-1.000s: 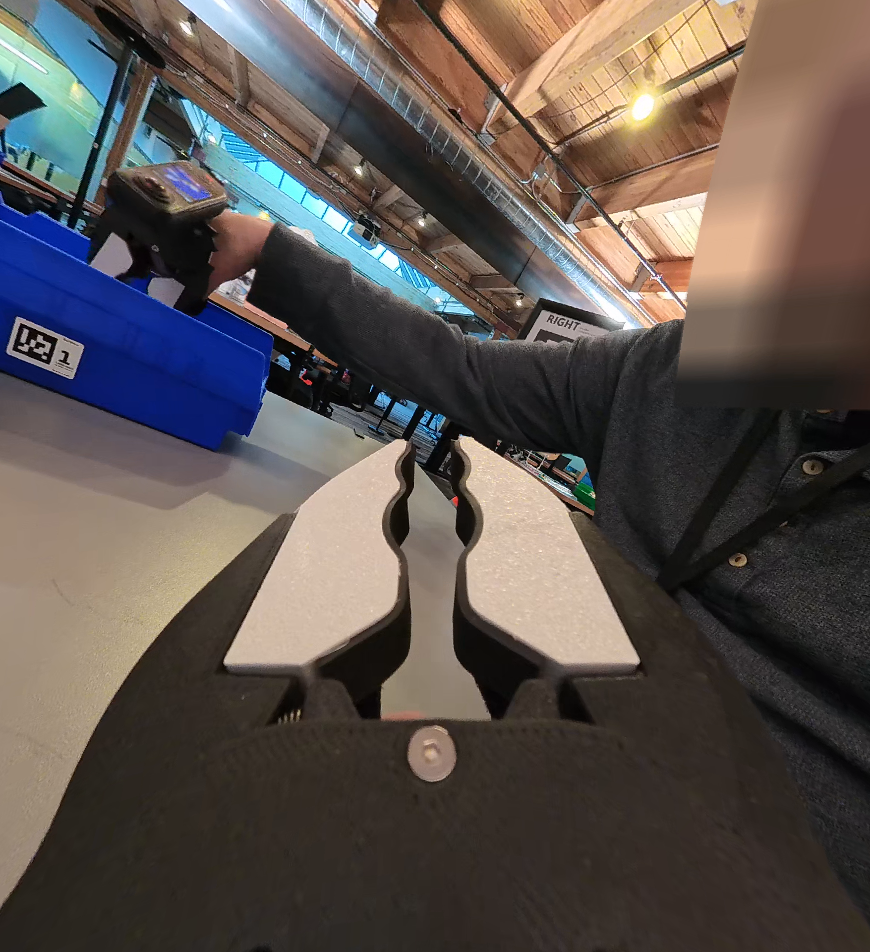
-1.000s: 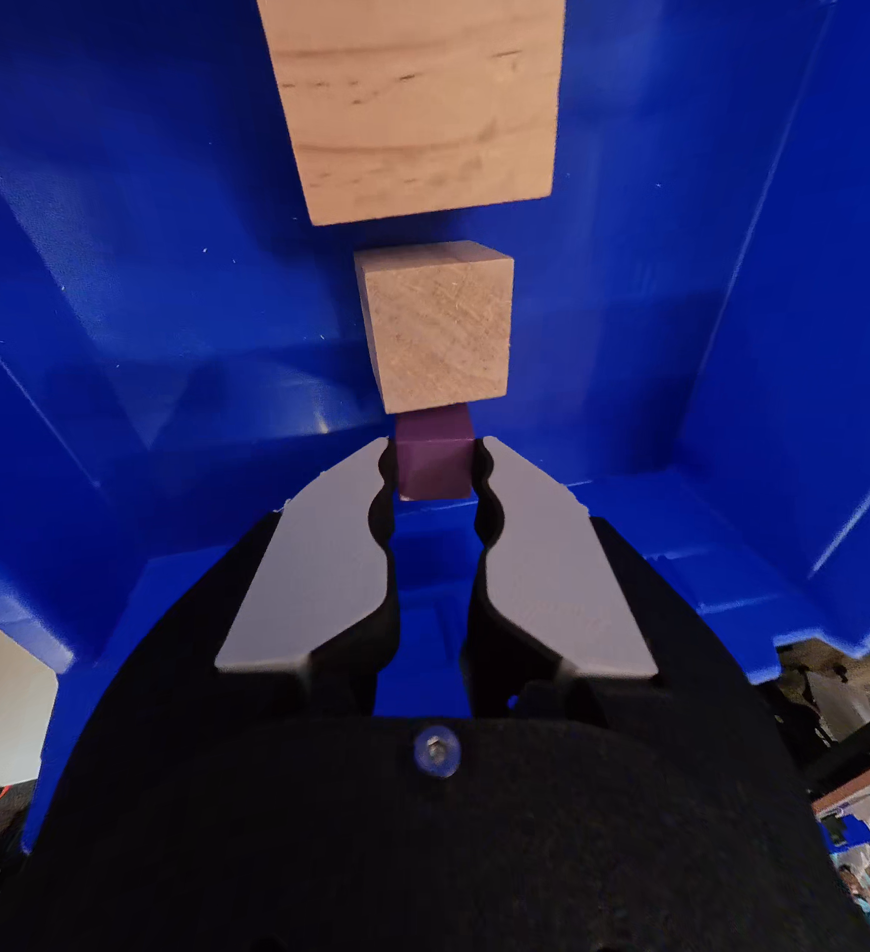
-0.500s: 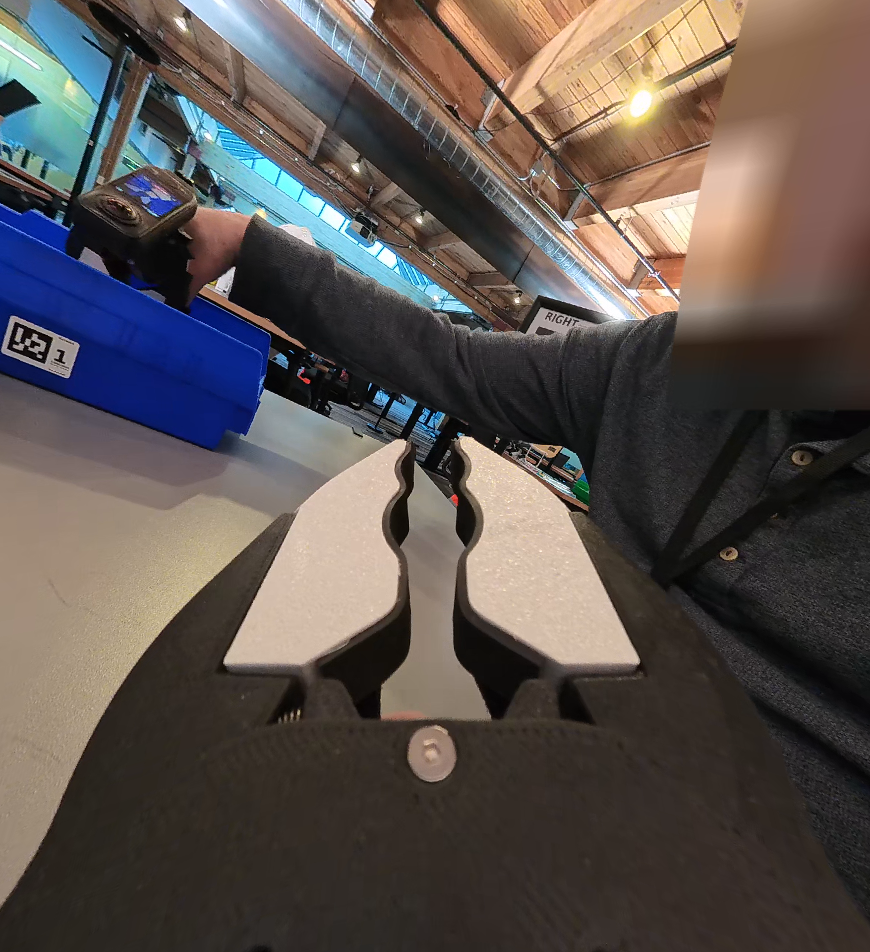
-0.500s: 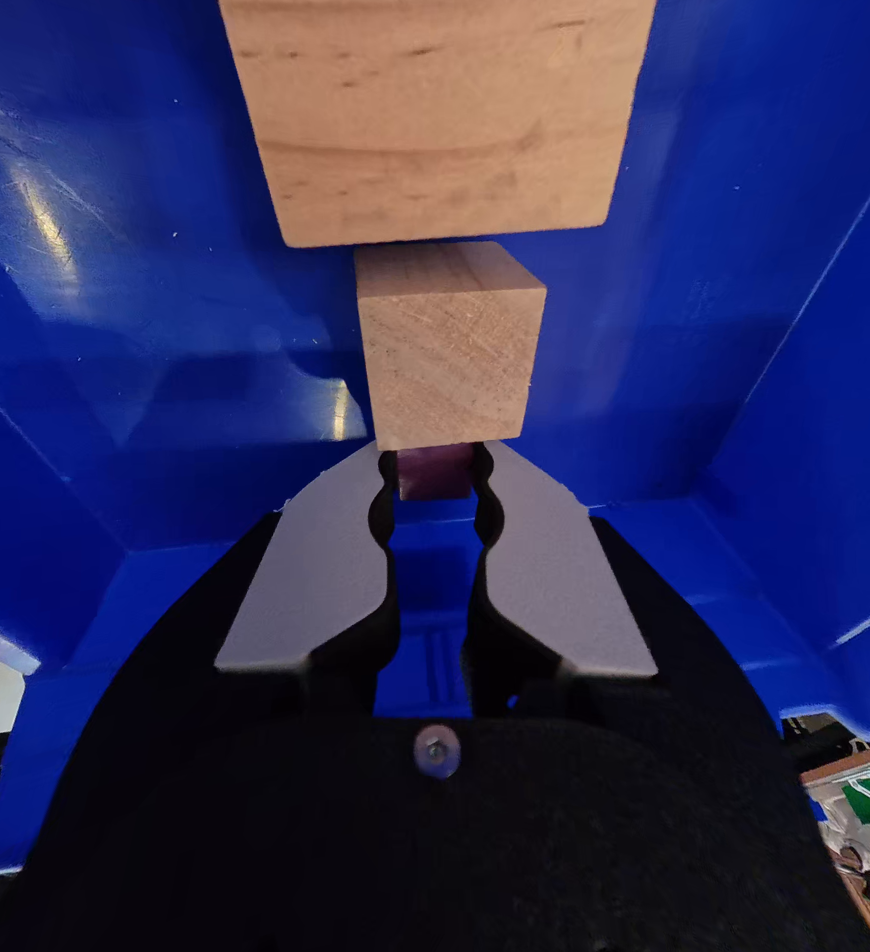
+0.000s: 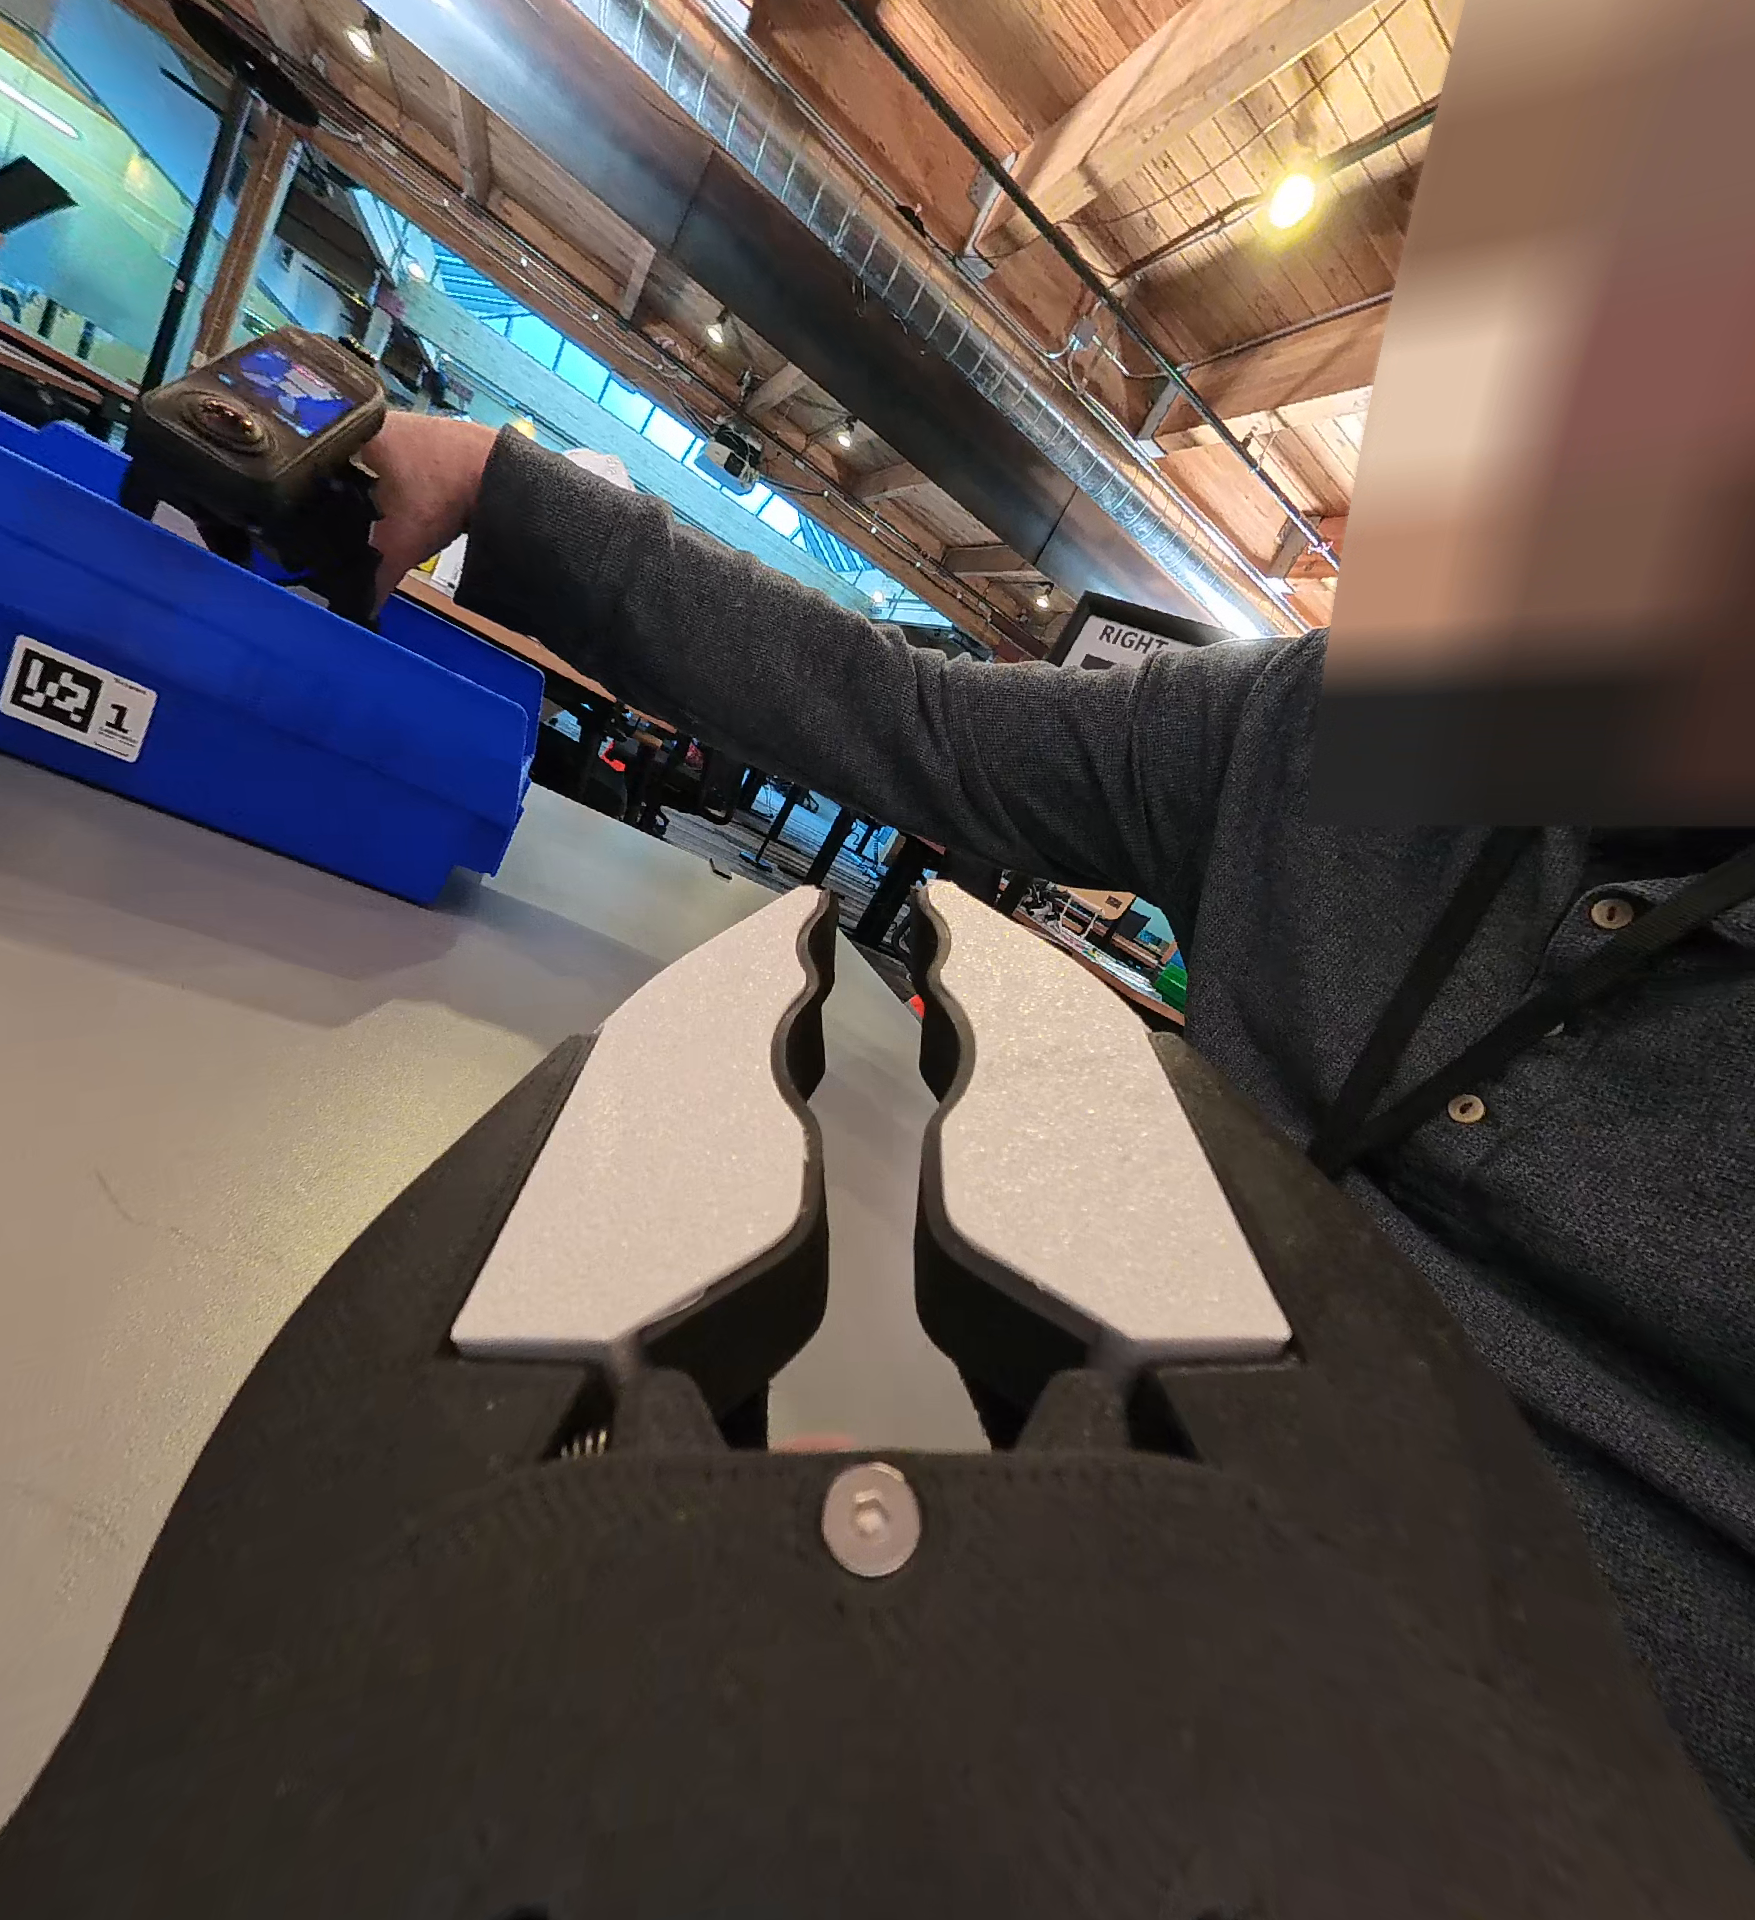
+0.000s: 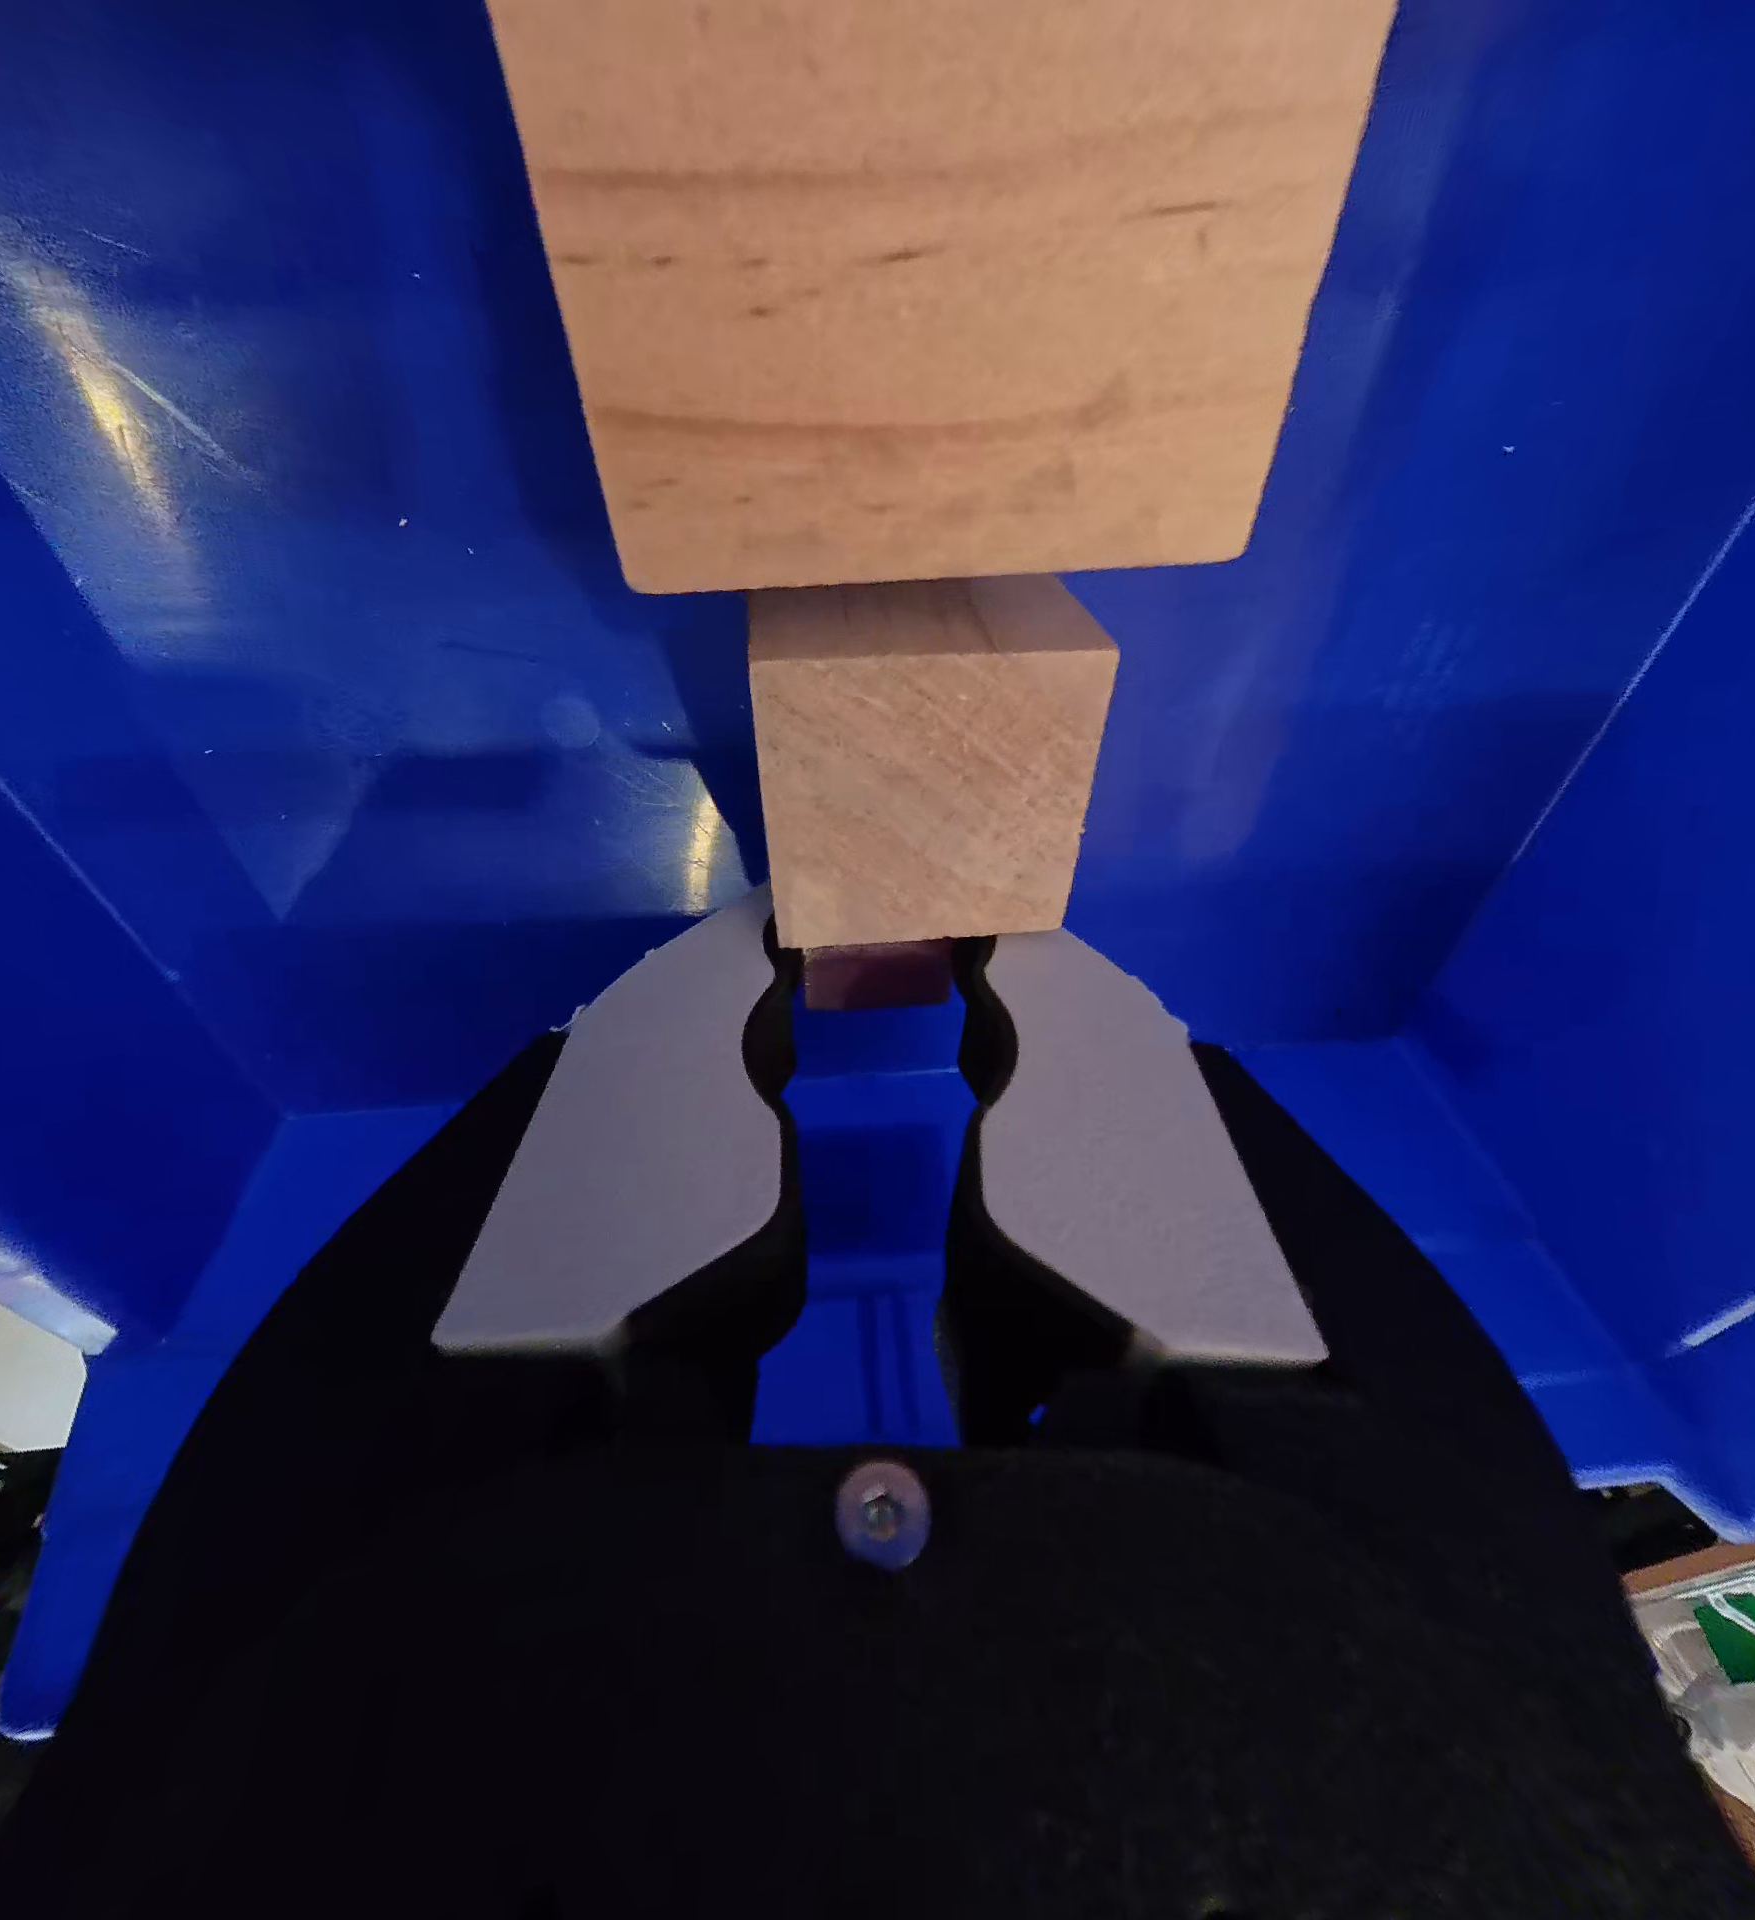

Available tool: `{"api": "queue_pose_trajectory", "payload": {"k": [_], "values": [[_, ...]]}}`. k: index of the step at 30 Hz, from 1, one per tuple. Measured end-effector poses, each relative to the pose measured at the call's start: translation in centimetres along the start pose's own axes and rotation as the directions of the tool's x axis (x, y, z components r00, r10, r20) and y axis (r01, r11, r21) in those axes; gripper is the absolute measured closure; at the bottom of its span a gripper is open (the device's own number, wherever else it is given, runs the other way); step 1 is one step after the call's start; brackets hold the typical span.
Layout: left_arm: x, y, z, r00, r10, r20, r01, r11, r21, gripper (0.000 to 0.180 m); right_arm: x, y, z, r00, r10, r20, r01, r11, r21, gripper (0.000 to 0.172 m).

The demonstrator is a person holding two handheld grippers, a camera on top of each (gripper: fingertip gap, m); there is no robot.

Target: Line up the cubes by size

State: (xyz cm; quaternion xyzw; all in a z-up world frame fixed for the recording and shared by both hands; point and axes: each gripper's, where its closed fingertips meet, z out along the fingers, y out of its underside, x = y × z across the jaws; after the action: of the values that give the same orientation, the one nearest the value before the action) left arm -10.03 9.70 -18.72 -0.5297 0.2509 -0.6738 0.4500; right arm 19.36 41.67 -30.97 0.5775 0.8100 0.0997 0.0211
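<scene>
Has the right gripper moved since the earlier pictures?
Yes. The right gripper has gone deeper into the blue bin, toward its floor: the wooden cubes loom larger and now hide most of the purple cube.

The left wrist view sits low over the grey surface [image 5: 177, 1195], looking up past its fingers [image 5: 675, 1143] toward the person and wooden ceiling. The right wrist view looks steeply down, close inside the blue plastic bin [image 6: 281, 727]. Both share that bin [image 5: 260, 727], seen by the left from outside, near the surface's far edge.
</scene>
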Motion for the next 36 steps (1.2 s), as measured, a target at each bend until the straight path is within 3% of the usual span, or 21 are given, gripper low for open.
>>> {"api": "queue_pose_trajectory", "payload": {"k": [17,25,30,36], "values": [[0.0,0.0,0.1,1.000,0.004,-0.005,-0.004,1.000,-0.004,0.168,0.2,0.2,0.2,1.000,-0.016,-0.002,0.016,1.000,-0.001,0.143],[0.0,0.1,0.1,1.000,0.006,-0.009,-0.006,1.000,-0.006,0.168,0.7,0.2,-0.3,0.999,-0.006,-0.034,0.006,1.000,0.000,0.127],[0.0,0.0,0.1,1.000,0.004,-0.008,-0.004,1.000,0.000,0.167,1.1,1.0,-4.2,0.987,0.052,-0.154,-0.048,0.998,0.030,0.119],[-0.1,0.1,0.2,1.000,0.008,-0.001,-0.008,1.000,-0.006,0.166,-1.4,-0.5,-13.6,0.879,0.205,-0.430,-0.128,0.971,0.201,0.131]]}}
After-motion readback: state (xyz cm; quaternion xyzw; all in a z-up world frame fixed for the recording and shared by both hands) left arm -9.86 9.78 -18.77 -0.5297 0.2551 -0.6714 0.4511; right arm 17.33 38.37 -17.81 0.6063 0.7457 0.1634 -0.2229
